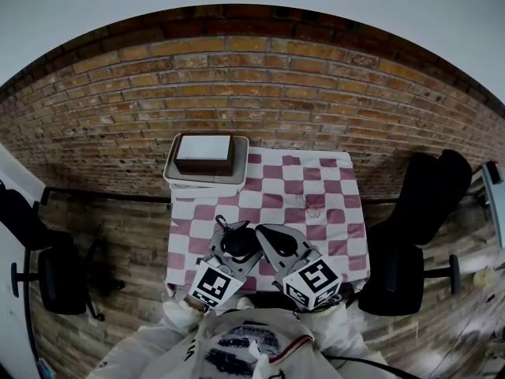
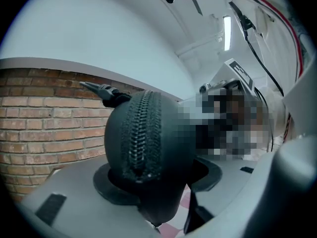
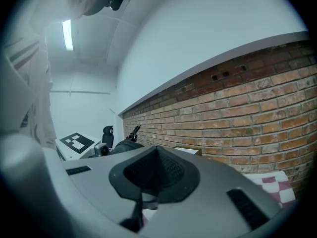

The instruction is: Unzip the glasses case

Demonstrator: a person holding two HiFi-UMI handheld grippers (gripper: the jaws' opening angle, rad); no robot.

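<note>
The glasses case (image 2: 148, 143) is showing a matt black shell and coarse toothed zip. The right hand-held gripper (image 3: 155, 172) is looking like smooth grey plastic, its pads (image 3: 173, 169) finely textured.

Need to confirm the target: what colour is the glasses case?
Black case, clearest in the left gripper view.

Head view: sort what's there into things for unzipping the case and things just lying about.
For the job: glasses case, zip pull, left gripper clamping the case, right gripper, shut.

Lying about: box in a white tray, checked tablecloth, black chair left, black chair right.
</note>
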